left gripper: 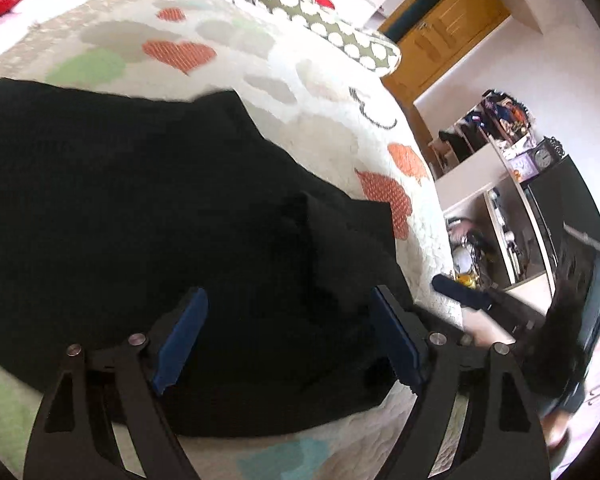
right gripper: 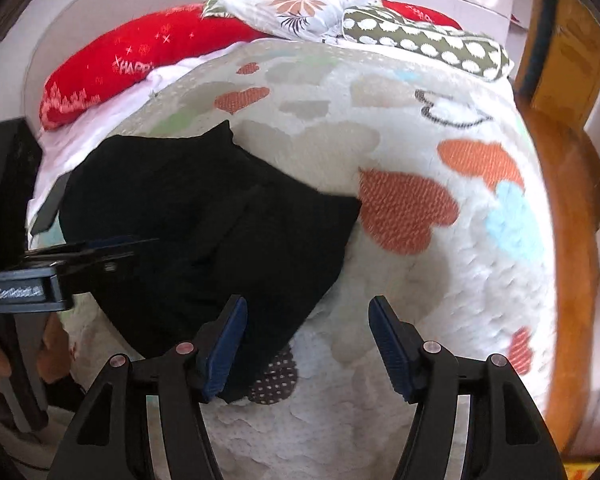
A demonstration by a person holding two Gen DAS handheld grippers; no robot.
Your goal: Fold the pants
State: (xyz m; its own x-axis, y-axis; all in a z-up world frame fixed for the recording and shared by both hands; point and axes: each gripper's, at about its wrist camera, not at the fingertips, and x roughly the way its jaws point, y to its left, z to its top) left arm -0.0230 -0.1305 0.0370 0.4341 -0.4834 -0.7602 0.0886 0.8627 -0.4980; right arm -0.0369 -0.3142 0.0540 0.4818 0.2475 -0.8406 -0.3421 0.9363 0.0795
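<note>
Pants [left gripper: 160,208], black and already doubled into a rough, lumpy bundle, are lying on the heart-patterned quilt [left gripper: 268,80] that is covering the bed, toward the side of the quilt away from its smiling-face print, and well short of the red pillow [right gripper: 140,60] at the quilt's head end. The left gripper [left gripper: 288,340] is hovering over the near part of the bundle with its blue pads spread wide and holding nothing; the right gripper [right gripper: 306,344] is also standing spread and empty, poised above the bundle's near corner where the cloth is meeting the quilt. The likely trouble from here: the fabric is so uniformly dark that edges and layers are hard to tell apart, so a pinch could be catching only the top layer, or two layers at once, and dragging the fold askew. The quilt is soft and textured, so a low pinch could also be grabbing the quilt along with the cloth. The pants are looking thick and matte, with a raised ridge running across the middle, one pointed corner aiming toward the pillows, and uneven, unaligned edges.
</note>
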